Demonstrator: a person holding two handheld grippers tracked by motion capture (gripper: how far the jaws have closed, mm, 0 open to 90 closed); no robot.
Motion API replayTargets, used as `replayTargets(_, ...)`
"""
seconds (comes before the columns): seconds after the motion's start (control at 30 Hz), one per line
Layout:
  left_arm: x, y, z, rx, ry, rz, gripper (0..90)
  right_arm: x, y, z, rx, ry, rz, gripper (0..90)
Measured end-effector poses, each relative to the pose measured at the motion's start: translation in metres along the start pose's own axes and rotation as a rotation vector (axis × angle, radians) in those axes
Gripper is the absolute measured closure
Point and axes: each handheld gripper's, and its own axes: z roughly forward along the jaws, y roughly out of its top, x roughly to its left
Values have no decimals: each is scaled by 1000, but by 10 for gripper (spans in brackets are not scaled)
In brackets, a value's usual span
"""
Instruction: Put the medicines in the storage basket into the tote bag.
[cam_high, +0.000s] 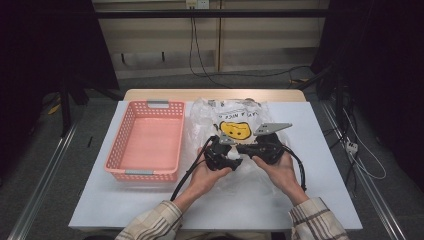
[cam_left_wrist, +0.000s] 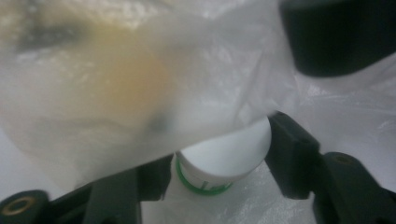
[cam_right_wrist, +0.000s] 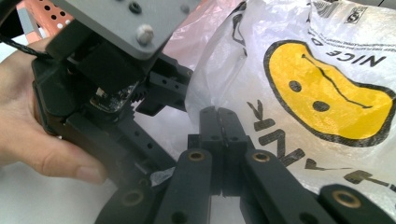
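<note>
Plastic bag (cam_high: 235, 125), thin and see-through with a yellow smiley face on it, lies on the white table (cam_high: 100, 200) just to the right of the pink basket (cam_high: 147, 140), and both grippers are at its near edge. Left gripper (cam_left_wrist: 219, 154) has its jaws partly open with a small white bottle (cam_left_wrist: 219, 161) with a green ring between them, though I cannot tell if the pads press on it. Right gripper (cam_right_wrist: 219, 126) has its jaws shut tight together, pinching the edge of the bag.
</note>
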Motion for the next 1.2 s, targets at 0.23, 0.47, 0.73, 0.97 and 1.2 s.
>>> replayTargets(0.23, -3, 3, -15, -12, 1, 25, 348, -2, 0, -2, -9, -7, 9, 900)
replayTargets(0.47, -6, 4, -35, -21, -22, 45, 266, -3, 0, -2, -14, -14, 10, 900)
replayTargets(0.73, -14, 4, -64, -48, -47, 92, 215, -5, 0, -1, -14, -26, 16, 900)
replayTargets(0.97, -16, -3, -93, -111, -95, 118, 201, -4, -1, 2, -2, -22, 8, 900)
replayTargets(1.2, -11, -16, -122, -147, -57, 109, 196, 4, -3, 3, 18, -18, -10, 900)
